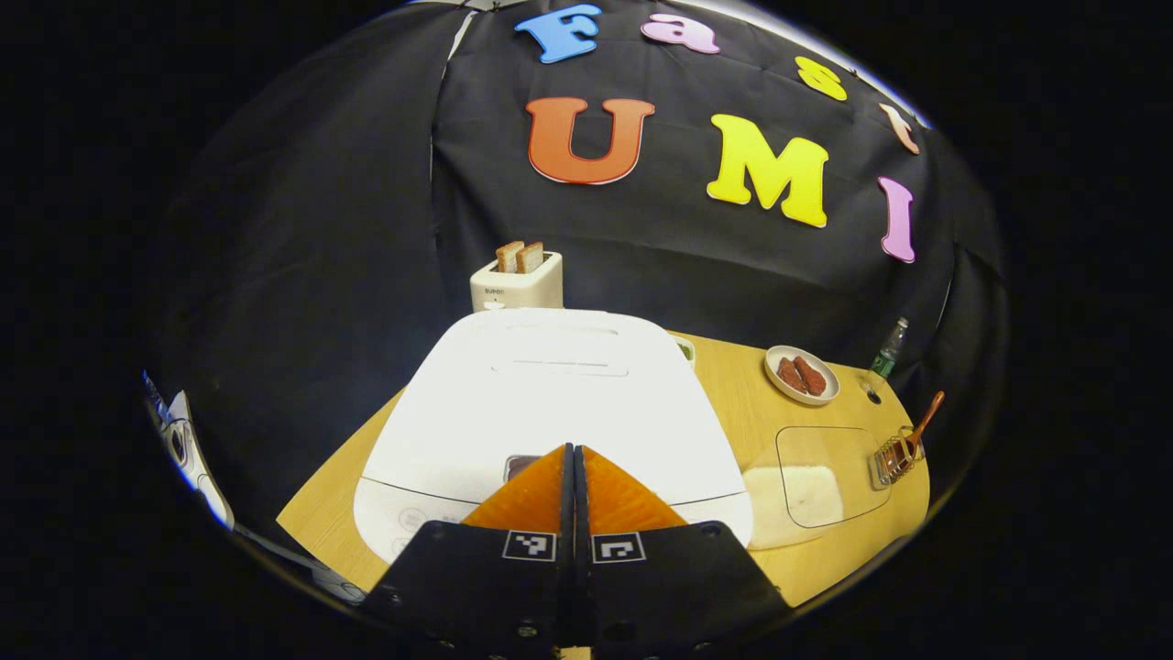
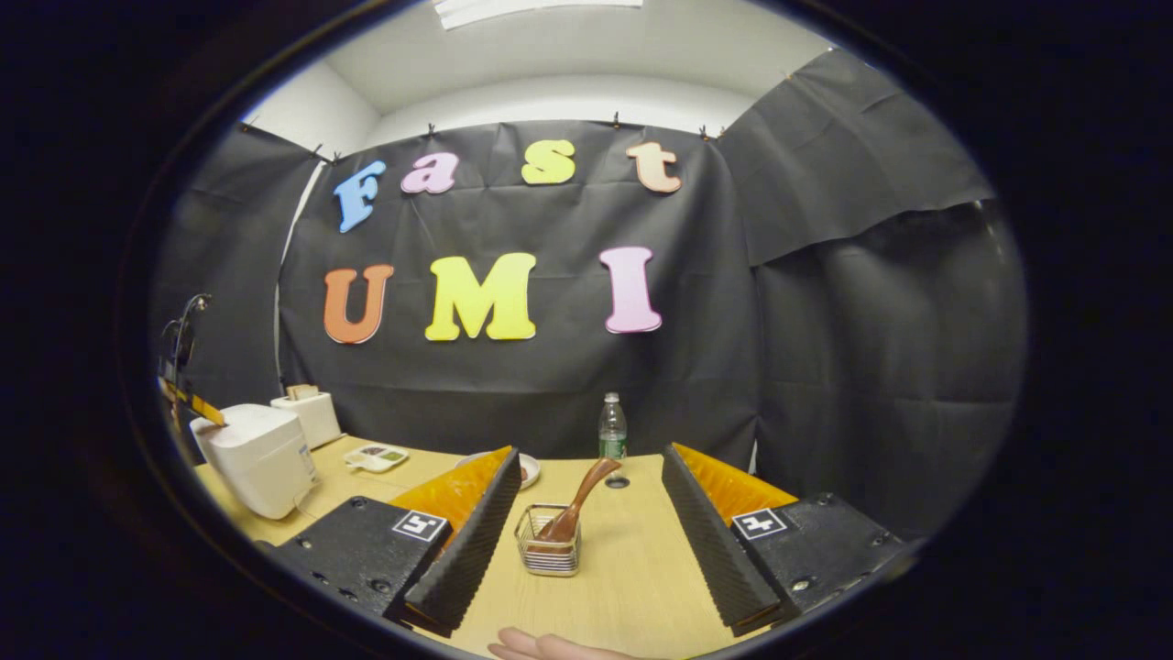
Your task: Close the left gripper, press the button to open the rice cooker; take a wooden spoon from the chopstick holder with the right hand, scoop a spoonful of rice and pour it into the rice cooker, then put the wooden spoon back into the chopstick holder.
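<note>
The left gripper (image 1: 574,458) has its fingers pressed together over the closed rice cooker (image 1: 550,412); if off the button, the lid stays down. The right gripper (image 2: 586,513), fingers spread, faces the wooden spoon (image 2: 577,504) leaning in the chopstick holder (image 2: 548,553), which may tip

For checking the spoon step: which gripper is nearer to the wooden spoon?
Right. The right gripper is open just before the wooden spoon in its holder; the left gripper is shut over the rice cooker, far off.
</note>
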Demonstrator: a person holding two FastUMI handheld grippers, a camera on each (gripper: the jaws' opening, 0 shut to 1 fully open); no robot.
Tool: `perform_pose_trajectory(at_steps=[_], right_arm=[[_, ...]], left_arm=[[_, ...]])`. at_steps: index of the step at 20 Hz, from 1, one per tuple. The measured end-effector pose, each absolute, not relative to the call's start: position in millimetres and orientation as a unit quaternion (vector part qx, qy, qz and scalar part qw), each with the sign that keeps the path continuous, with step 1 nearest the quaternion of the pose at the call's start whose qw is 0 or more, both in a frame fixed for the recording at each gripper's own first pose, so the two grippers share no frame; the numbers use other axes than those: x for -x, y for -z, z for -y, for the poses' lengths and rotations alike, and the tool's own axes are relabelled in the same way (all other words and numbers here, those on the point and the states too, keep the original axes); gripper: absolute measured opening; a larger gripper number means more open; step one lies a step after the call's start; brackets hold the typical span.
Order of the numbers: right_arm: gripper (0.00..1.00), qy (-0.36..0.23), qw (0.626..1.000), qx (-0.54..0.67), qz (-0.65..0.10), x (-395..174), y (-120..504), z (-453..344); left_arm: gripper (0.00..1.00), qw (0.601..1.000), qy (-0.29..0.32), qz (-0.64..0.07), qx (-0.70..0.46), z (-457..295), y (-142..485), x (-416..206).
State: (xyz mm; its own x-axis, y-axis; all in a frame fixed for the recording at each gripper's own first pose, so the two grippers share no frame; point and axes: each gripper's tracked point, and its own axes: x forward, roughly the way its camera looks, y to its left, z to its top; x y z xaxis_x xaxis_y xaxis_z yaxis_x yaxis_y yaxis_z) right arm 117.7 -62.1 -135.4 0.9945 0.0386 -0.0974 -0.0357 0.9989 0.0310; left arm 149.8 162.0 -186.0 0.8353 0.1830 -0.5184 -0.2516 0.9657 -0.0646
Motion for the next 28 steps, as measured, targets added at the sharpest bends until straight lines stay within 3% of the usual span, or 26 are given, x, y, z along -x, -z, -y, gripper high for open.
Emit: perform_pose_trajectory(at_steps=[8, 12, 14, 16, 17, 18, 19, 20, 28], right_arm=[[0.98, -0.016, 0.998, -0.015, -0.063, -119, 150, 70], [0.98, -0.050, 0.996, -0.034, -0.063, -125, 154, 55], [0.98, -0.059, 0.995, -0.037, -0.065, -132, 162, 54], [0.96, -0.056, 0.995, -0.037, -0.068, -137, 166, 57], [0.98, -0.051, 0.996, -0.039, -0.068, -139, 168, 59], [0.98, -0.048, 0.995, -0.041, -0.071, -142, 170, 60], [0.98, -0.049, 0.995, -0.043, -0.076, -145, 175, 58], [0.98, -0.051, 0.994, -0.046, -0.084, -147, 180, 57], [0.98, -0.048, 0.987, -0.054, -0.141, -183, 217, 55]], left_arm=[[0.00, 0.968, -0.119, -0.208, 0.070, -166, 139, -155], [0.00, 0.977, -0.118, -0.165, 0.066, -169, 105, -163], [0.06, 0.980, -0.127, -0.144, 0.054, -173, 92, -159], [0.00, 0.982, -0.128, -0.133, 0.048, -168, 86, -149], [0.19, 0.983, -0.117, -0.134, 0.050, -160, 88, -137], [0.55, 0.984, -0.108, -0.133, 0.050, -152, 89, -129], [0.67, 0.985, -0.108, -0.126, 0.043, -150, 87, -121], [0.93, 0.986, -0.111, -0.119, 0.035, -148, 86, -112], [0.93, 0.996, -0.091, -0.022, -0.008, -101, 55, -52]])
